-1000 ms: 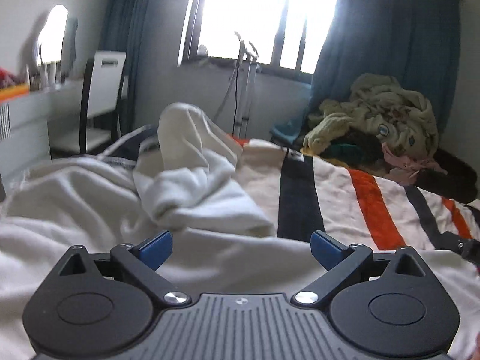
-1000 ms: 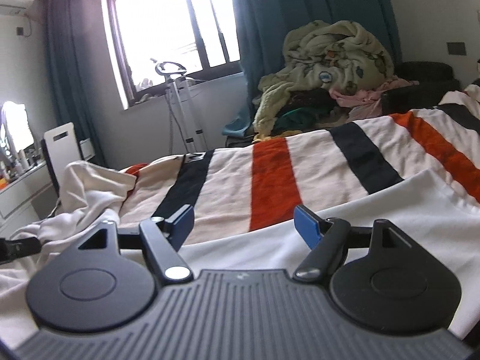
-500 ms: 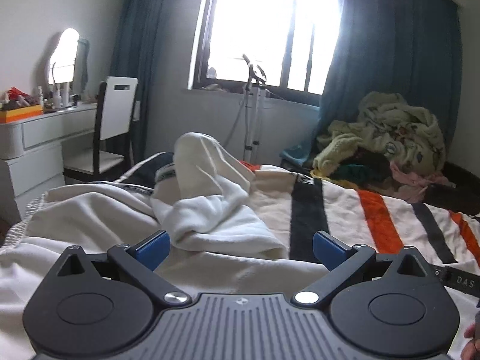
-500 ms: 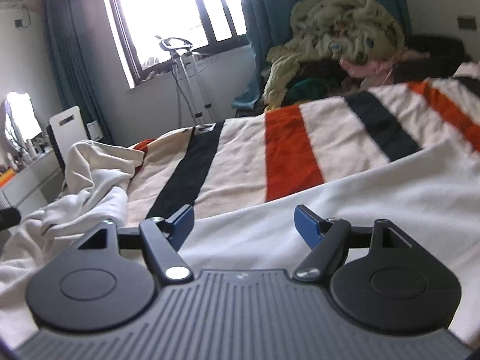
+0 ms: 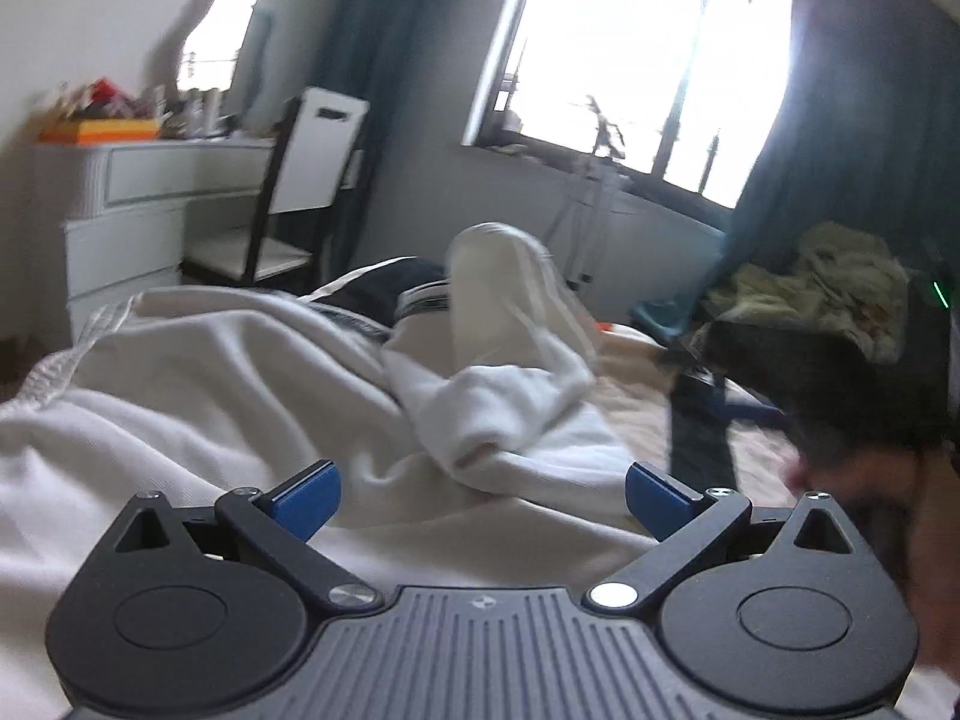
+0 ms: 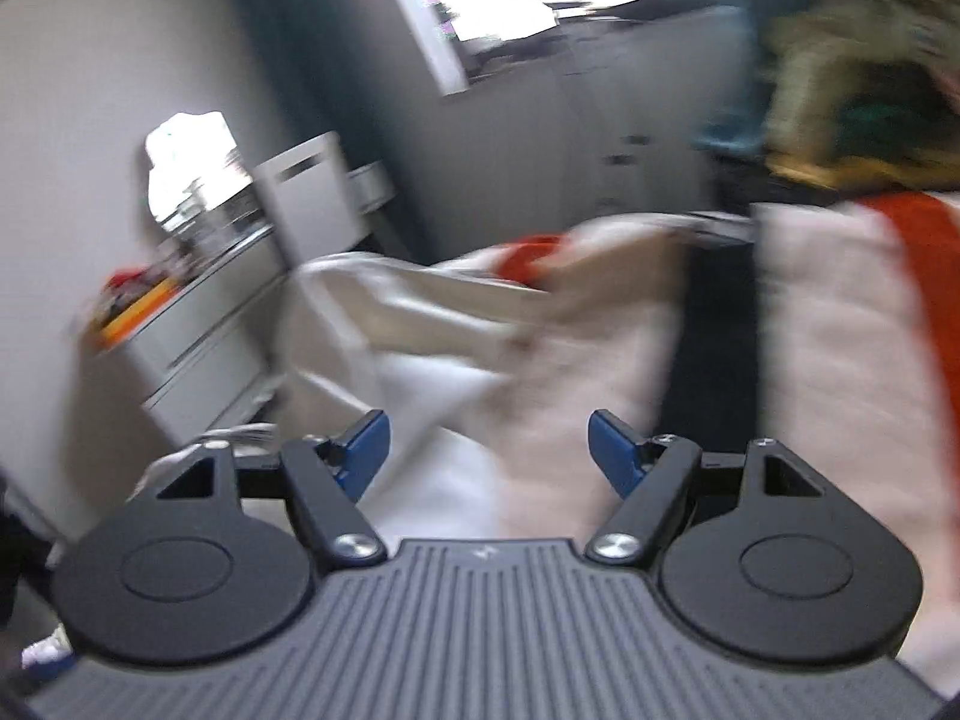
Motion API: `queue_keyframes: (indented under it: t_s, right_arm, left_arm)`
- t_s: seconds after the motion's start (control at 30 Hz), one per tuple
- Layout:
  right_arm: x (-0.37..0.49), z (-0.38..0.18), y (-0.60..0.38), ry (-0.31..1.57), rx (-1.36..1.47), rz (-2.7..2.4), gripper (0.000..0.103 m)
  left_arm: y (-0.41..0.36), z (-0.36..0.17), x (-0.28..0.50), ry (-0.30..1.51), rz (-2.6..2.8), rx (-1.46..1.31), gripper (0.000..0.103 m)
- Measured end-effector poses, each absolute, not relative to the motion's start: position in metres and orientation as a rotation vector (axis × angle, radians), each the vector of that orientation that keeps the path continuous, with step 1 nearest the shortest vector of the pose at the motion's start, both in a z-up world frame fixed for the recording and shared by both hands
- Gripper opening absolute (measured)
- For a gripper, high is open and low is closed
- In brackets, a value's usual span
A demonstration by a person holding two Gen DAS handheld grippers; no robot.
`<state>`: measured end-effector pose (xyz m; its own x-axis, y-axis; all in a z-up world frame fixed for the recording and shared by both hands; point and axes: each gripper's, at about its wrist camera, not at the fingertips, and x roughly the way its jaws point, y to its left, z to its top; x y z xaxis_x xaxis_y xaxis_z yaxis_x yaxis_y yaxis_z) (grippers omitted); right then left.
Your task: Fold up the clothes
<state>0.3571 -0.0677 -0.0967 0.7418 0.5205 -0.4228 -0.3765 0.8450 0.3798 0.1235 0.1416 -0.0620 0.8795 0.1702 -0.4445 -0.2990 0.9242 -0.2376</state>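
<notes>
A crumpled white garment lies over the bed, with a bunched sleeve rising at the middle of the left wrist view. My left gripper hovers just above the cloth, open, with nothing between its blue pads. At that view's right edge, blurred, is the other gripper's dark body. In the blurred right wrist view my right gripper is open and empty over the white garment, turned toward the room's left side. The striped blanket lies under the cloth.
A white dresser with clutter and a mirror stands at the left, a chair beside it. The window and dark curtains are behind. A heap of clothes sits at the back right.
Both grippers have swung left, the right one fast and blurred. The right gripper's body now crosses the right side of the left wrist view. Both stay open.
</notes>
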Motion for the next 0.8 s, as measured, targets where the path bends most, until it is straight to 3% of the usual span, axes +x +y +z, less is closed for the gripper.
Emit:
queue_keyframes:
  t_s: [0.3, 0.33, 0.37, 0.43, 0.47, 0.8]
  right_arm:
    - [0.444, -0.098, 0.050, 0.532, 0.115, 0.547, 0.074]
    - [0.453, -0.098, 0.063, 0.531, 0.097, 0.548, 0.065]
    - [0.459, -0.097, 0.068, 0.525, 0.088, 0.545, 0.036]
    - [0.452, -0.084, 0.033, 0.484, 0.118, 0.512, 0.012]
    - [0.448, -0.077, 0.016, 0.463, 0.133, 0.495, 0.008]
    - [0.412, -0.009, -0.155, 0.257, 0.278, 0.327, 0.006]
  left_arm:
    - [0.151, -0.102, 0.166, 0.510, 0.229, -0.383, 0.102]
    - [0.149, -0.104, 0.167, 0.506, 0.225, -0.374, 0.102]
    - [0.148, -0.105, 0.168, 0.498, 0.219, -0.370, 0.102]
    - [0.145, -0.106, 0.169, 0.487, 0.206, -0.368, 0.102]
    - [0.144, -0.107, 0.169, 0.483, 0.199, -0.369, 0.102]
    - [0.095, -0.101, 0.153, 0.449, 0.034, -0.239, 0.102]
